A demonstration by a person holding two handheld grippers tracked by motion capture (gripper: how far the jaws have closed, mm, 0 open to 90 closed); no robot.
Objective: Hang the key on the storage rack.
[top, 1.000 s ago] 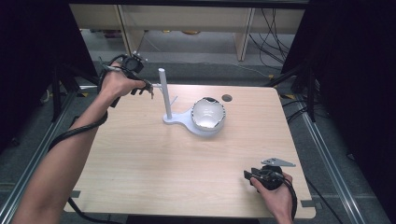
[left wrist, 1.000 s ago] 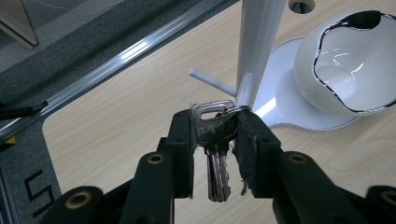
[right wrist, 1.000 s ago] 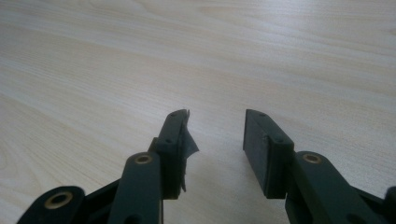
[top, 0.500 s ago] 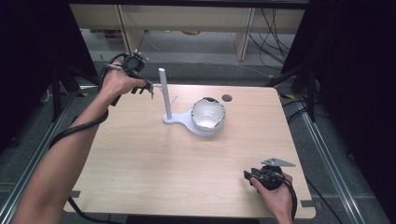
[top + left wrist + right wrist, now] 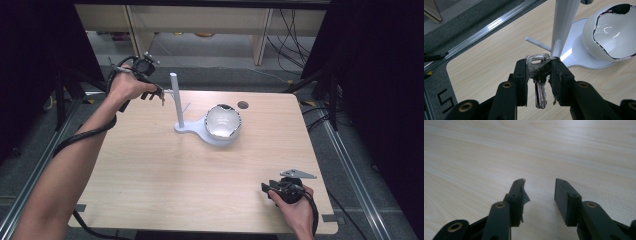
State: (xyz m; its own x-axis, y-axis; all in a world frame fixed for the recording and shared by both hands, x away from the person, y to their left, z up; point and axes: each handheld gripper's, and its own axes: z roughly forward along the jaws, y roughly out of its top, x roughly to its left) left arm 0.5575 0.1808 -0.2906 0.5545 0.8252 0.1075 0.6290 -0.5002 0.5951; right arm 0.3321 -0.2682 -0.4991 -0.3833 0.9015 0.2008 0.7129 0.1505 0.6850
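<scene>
Almost nothing is seen to have changed across the last second: in the high view the left gripper (image 5: pixel 159 94) is held at the same spot at the far left of the tabletop (image 5: pixel 150 170), just beside the white stand (image 5: pixel 176 102), and the right gripper (image 5: pixel 272 189) is kept low at the near right edge. This standstill is judged to mean that the keys are poised at the stand's pegs rather than being carried, so the hanging step seems to be about to be finished, not yet done.

In the left gripper view the keys (image 5: pixel 539 75) are pinched by their heads between the two fingers (image 5: pixel 520 75), which are closed down on them to a narrow gap. The long axis of the keys runs along the fingers; the blades point back toward the hand, while the heads and the ring (image 5: pixel 552 59) face the post, with a thin peg (image 5: pixel 537 43) just beyond. Whether the ring touches the post cannot be told.

The white bowl (image 5: pixel 223 122) sits on the stand's base, right of the post.

The right gripper's fingers (image 5: pixel 517 192) are spread well apart and hold nothing, just above bare wood.
</scene>
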